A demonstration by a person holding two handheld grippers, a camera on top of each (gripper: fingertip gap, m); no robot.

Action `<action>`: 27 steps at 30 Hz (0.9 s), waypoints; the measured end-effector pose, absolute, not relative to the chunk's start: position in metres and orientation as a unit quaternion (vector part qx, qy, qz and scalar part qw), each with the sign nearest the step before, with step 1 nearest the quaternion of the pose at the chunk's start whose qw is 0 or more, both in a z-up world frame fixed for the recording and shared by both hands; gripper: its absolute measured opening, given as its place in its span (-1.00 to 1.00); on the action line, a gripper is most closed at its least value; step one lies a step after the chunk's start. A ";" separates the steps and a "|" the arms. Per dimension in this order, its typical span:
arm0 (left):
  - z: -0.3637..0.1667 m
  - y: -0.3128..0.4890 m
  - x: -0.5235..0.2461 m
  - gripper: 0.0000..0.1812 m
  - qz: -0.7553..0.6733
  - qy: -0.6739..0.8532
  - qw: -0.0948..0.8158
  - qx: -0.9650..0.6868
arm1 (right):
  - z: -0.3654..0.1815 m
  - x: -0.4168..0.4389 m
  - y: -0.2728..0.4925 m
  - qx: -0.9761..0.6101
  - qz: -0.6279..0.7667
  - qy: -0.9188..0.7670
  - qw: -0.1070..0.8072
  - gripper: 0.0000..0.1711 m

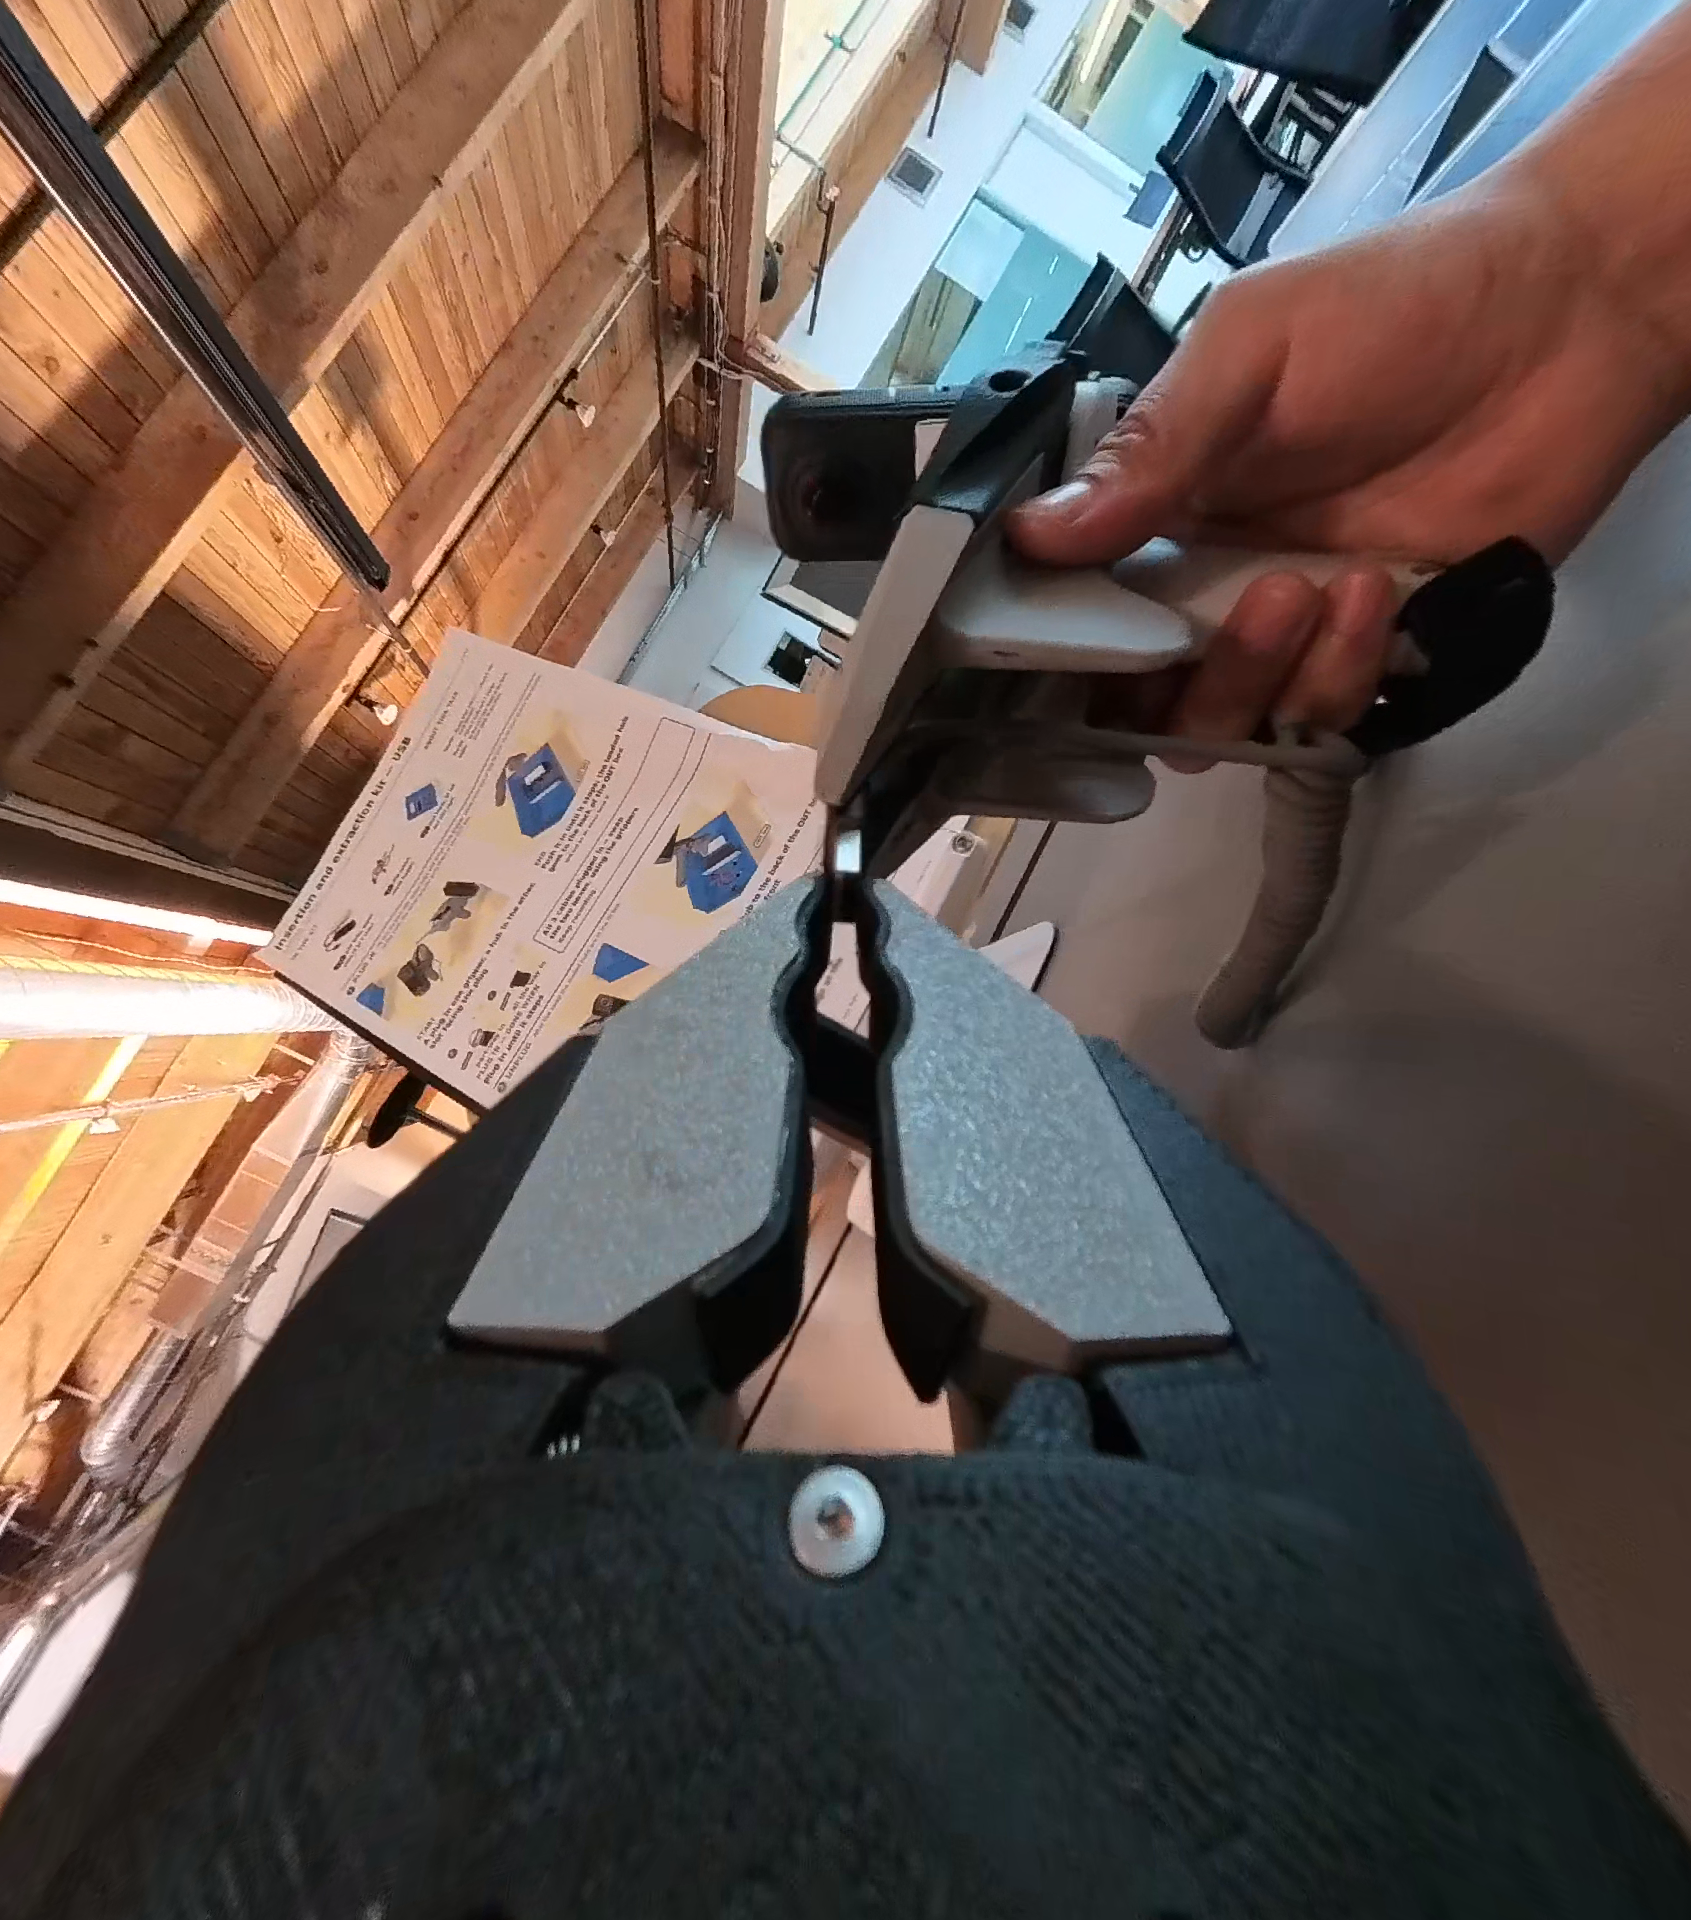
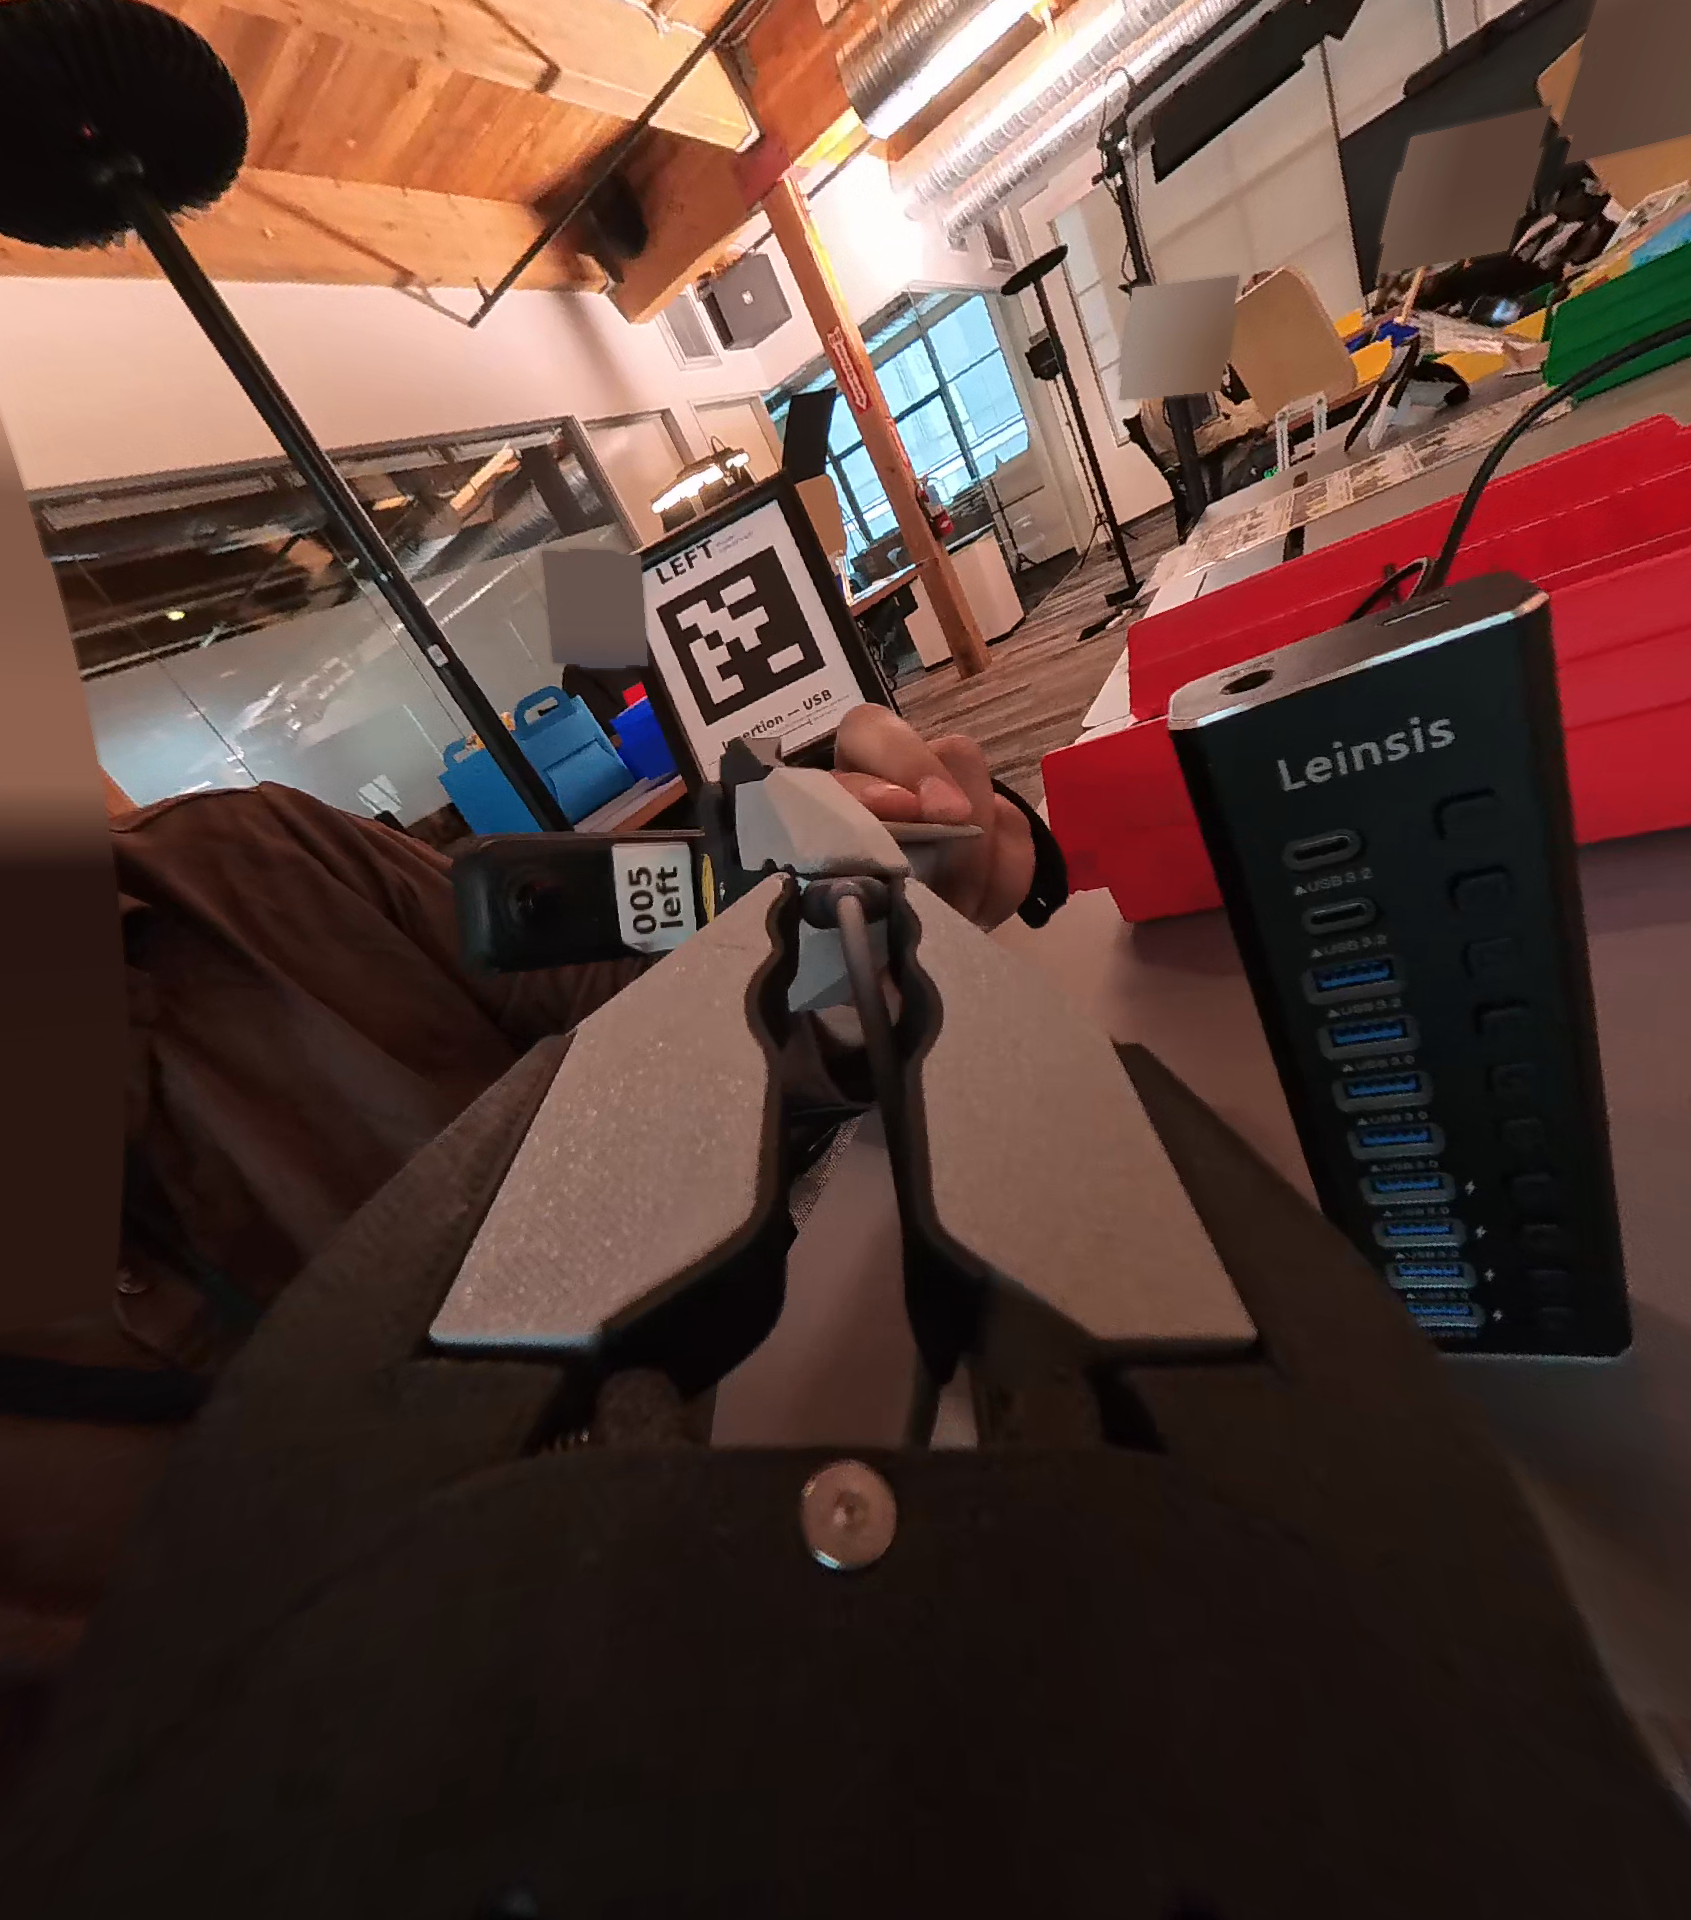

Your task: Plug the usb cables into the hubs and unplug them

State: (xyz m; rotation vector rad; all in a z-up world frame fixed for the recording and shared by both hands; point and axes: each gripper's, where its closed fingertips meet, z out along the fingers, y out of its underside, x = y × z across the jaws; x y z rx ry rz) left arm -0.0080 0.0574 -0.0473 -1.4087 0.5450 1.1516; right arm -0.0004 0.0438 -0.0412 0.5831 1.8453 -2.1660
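In the left wrist view my left gripper (image 1: 843, 899) is shut on a black USB plug (image 1: 836, 1060); its metal end sticks out past the fingertips. The other gripper (image 1: 934, 644), held by a hand, meets it tip to tip. In the right wrist view my right gripper (image 2: 846, 904) is shut on a dark USB cable (image 2: 877, 1039) that runs back between its fingers. The left gripper (image 2: 810, 831) sits just beyond its tips. A tall black USB hub (image 2: 1381, 1039) stands upright on the grey table to the right, its ports empty.
A red tray (image 2: 1443, 582) lies behind the hub, and a black cable (image 2: 1506, 457) leaves the hub's top. A printed instruction sheet (image 1: 529, 862) and a marker sign (image 2: 747, 644) stand behind. A black lamp pole (image 2: 301, 416) rises at left. Green bins are far right. Both grippers' tips are close together, under 4 cm apart. The tall black USB hub (image 2: 1381, 1039) is about 9 cm from both grippers' fingertips.
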 end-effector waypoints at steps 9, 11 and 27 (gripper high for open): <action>-0.053 0.058 -0.013 -0.97 0.473 0.215 0.587 -0.621 | -0.048 -0.005 0.044 0.204 -0.718 0.661 0.072 -0.85; -0.054 0.058 -0.014 -0.96 0.468 0.203 0.593 -0.623 | -0.049 -0.006 0.044 0.207 -0.716 0.663 0.068 -0.85; -0.058 0.049 -0.025 -0.50 0.206 0.066 0.661 -0.718 | -0.048 -0.025 0.068 0.250 -0.710 0.658 -0.011 -0.85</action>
